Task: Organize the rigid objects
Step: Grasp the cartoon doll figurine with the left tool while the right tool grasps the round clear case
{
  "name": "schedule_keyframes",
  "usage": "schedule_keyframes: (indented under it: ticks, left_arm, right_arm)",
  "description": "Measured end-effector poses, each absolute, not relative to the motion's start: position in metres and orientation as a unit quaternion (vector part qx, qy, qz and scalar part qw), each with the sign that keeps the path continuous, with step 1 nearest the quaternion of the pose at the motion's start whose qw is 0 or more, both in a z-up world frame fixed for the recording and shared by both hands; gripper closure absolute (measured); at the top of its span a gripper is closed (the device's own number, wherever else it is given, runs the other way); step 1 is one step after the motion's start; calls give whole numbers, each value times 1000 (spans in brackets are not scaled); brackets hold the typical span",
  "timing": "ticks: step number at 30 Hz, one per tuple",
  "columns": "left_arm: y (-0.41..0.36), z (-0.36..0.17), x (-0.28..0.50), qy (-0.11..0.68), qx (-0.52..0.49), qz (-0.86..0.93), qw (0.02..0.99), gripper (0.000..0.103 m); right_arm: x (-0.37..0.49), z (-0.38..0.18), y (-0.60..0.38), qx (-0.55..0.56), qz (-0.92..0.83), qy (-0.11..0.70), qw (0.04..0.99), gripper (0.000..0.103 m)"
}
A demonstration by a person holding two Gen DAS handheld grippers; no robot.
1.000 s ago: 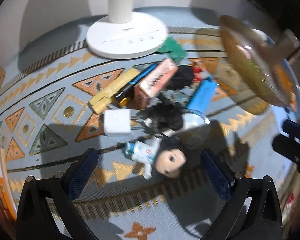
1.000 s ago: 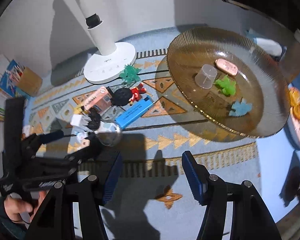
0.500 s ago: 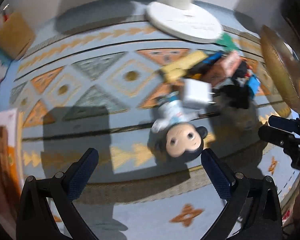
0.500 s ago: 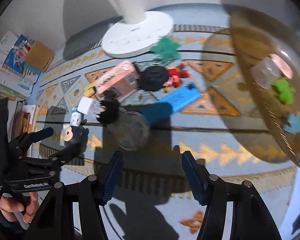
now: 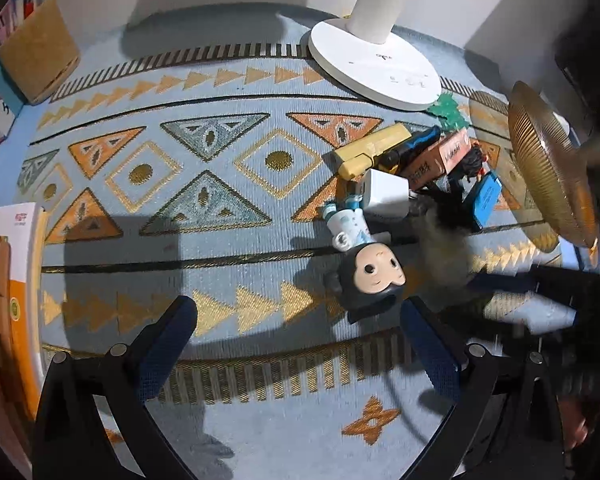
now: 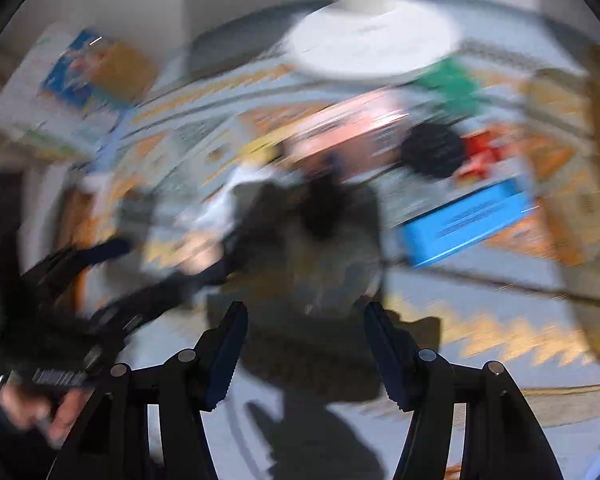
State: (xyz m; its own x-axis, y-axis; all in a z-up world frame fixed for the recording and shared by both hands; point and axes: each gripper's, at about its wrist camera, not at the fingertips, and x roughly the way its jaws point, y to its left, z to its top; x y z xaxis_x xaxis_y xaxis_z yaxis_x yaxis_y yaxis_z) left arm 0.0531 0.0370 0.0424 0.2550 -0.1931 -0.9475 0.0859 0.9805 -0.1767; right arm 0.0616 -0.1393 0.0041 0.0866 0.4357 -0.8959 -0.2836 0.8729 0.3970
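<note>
A doll figurine [image 5: 366, 258] with a dark-haired head lies on the patterned rug, just ahead of my open left gripper [image 5: 300, 340], nearer its right finger. Behind it lie a white charger cube [image 5: 386, 194], a yellow box [image 5: 370, 150], a pink box [image 5: 440, 158] and a blue box [image 5: 486, 200]. A ribbed amber plate [image 5: 548, 164] stands at the right. My right gripper [image 6: 306, 350] is open over a blurred clear round thing [image 6: 300, 248]; the blue box [image 6: 466, 222] and pink box [image 6: 352, 128] lie beyond.
A white fan base [image 5: 374, 64] stands at the back. A cardboard box [image 5: 38, 54] and books sit at the far left, an orange-and-white box [image 5: 14, 280] at the left edge. The right wrist view is heavily motion-blurred. The other gripper [image 6: 80, 320] shows at its left.
My left gripper swung left, then settled with the doll near its right finger. My right gripper moved left and down from the plate toward the pile, now fast and blurred.
</note>
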Motion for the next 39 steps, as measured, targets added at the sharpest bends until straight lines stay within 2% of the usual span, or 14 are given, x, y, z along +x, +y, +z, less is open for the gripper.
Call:
schedule_keyframes:
  ticks: [6, 7, 8, 9, 10, 12, 13, 22, 25, 32, 39]
  left_arm:
    - [18, 38, 61, 604, -44, -113, 788, 2]
    - [10, 35, 65, 603, -38, -115, 788, 6]
    - [4, 32, 67, 605, -28, -117, 787, 11]
    - [0, 30, 69, 608, -23, -120, 785, 27]
    - [-5, 27, 71, 612, -17, -121, 781, 36]
    - [-7, 27, 71, 608, -8, -118, 785, 40]
    - [-5, 28, 69, 605, -12, -125, 786, 54]
    - [30, 30, 60, 606, -54, -116, 785, 54]
    - [39, 29, 57, 606, -69, -113, 784, 54]
    - [33, 31, 40, 601, -28, -130, 788, 54]
    - [19, 29, 24, 597, 3, -147, 789, 53]
  right_arm:
    - [52, 0, -158, 54, 205, 632, 746, 44]
    - [51, 1, -160, 51, 198, 631, 748, 44]
    - [53, 2, -157, 47, 194, 630, 750, 44]
    - [52, 3, -157, 41, 191, 627, 754, 44]
    - [52, 3, -158, 39, 189, 625, 756, 44]
    - [54, 4, -154, 41, 187, 621, 760, 44]
    - [54, 5, -151, 38, 185, 617, 764, 44]
    - [67, 1, -121, 12, 132, 592, 795, 44]
    - [69, 2, -114, -2, 121, 579, 806, 55]
    - [34, 6, -127, 11, 162, 586, 794, 55]
    - [-13, -1, -154, -43, 152, 591, 791, 55]
